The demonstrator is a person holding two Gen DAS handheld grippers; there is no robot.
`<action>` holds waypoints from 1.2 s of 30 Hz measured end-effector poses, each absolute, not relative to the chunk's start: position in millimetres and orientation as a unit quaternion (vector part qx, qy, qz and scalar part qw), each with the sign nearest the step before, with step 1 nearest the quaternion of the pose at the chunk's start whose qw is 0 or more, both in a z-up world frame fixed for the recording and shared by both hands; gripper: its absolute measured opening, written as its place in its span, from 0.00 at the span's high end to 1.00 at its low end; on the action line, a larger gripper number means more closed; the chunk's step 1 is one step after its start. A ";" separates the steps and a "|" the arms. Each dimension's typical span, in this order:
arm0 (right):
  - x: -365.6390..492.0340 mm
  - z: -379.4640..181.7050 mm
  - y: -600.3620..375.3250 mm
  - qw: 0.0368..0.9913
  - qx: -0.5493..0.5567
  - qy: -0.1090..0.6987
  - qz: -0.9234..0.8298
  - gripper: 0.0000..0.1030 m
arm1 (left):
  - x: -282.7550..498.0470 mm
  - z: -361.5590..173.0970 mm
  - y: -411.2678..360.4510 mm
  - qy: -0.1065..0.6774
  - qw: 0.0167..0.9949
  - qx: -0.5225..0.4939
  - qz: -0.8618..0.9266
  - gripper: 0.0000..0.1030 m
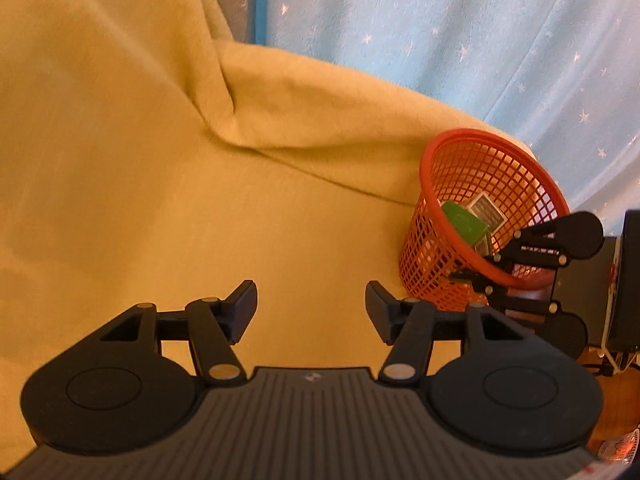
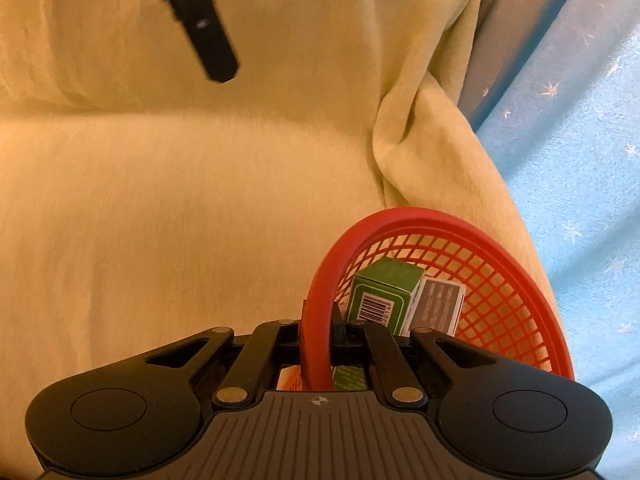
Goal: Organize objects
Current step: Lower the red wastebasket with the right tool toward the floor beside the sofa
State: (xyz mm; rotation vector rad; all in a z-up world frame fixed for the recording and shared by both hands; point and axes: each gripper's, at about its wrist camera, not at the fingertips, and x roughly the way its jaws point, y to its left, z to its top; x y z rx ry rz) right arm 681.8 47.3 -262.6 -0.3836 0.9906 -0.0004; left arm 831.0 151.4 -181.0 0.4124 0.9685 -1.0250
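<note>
left gripper (image 1: 311,306): jaws wide, empty, over the yellow blanket (image 1: 160,184) | right gripper (image 2: 316,332): clamped on the rim of the red basket (image 2: 500,300) | basket: at 3 o'clock of the left gripper (tilted) | inside: green box (image 2: 380,292), grey box (image 2: 438,304), touching

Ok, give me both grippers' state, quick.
Left gripper: open, holding nothing.
Right gripper: shut on the red basket rim.

Black gripper (image 1: 311,312) linkages, silver rivets, ribbed grey base.
</note>
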 end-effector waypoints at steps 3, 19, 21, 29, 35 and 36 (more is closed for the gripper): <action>680.9 -262.7 49.8 0.856 -0.187 0.482 0.002 0.99 | 825.0 -184.3 161.0 0.447 0.741 0.183 -0.467 0.45; 674.7 -268.8 52.8 0.791 -0.207 0.575 0.018 0.99 | 801.1 -194.8 194.2 0.476 0.731 0.172 -0.457 0.43; 669.5 -268.9 58.2 0.784 -0.229 0.576 0.032 0.98 | 798.5 -195.7 198.8 0.477 0.731 0.176 -0.455 0.43; 650.6 -265.3 79.7 0.763 -0.274 0.579 0.083 0.97 | 789.8 -198.4 217.1 0.486 0.731 0.170 -0.448 0.43; 631.0 -256.3 102.7 0.753 -0.299 0.576 0.110 0.96 | 777.2 -195.7 226.9 0.485 0.732 0.175 -0.446 0.43; 627.6 -254.6 106.5 0.751 -0.305 0.575 0.114 0.96 | 775.0 -195.9 228.1 0.485 0.731 0.177 -0.447 0.43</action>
